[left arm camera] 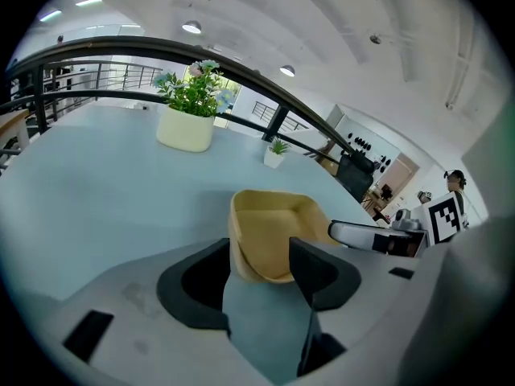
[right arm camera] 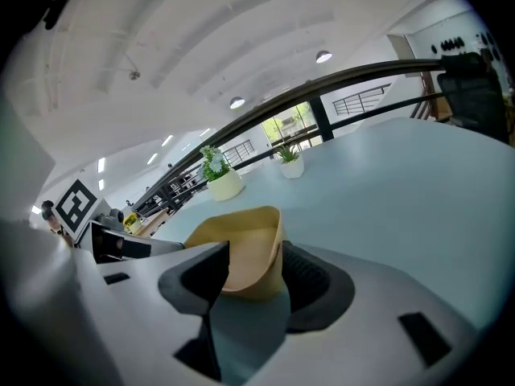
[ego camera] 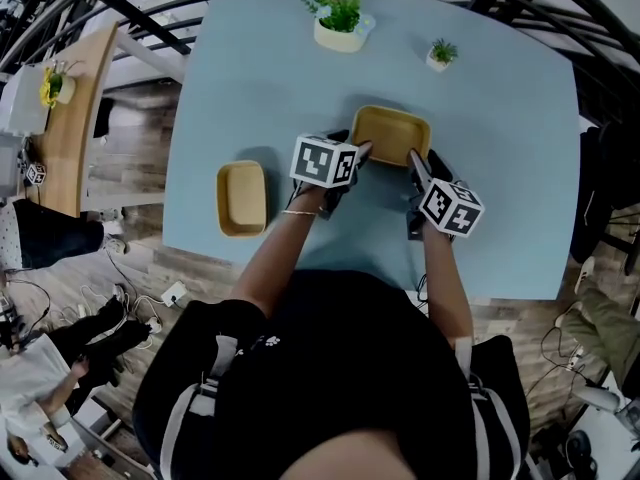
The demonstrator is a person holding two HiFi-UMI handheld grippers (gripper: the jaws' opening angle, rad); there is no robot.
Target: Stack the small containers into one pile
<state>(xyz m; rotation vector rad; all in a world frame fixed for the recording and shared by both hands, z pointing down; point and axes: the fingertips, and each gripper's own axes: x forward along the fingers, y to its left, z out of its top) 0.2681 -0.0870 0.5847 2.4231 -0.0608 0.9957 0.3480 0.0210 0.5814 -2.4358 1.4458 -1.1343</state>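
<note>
Beside a black railing (left arm camera: 121, 44), pale-blue table (ego camera: 250, 88) on wood-plank floor (ego camera: 140, 168).

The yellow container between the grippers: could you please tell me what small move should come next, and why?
Probably close both on its wall: the left gripper and right gripper each straddle a near corner of the yellow container, jaws apart, not yet gripping.

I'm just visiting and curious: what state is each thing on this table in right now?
Middle container: upright, empty, its rim between both grippers' jaws.
Left container: upright, empty, alone, not stacked.
Left gripper: jaws open round that container's left wall.
Right gripper: jaws open round its right wall.
Flower pot: upright.
Small plant pot: upright.
</note>
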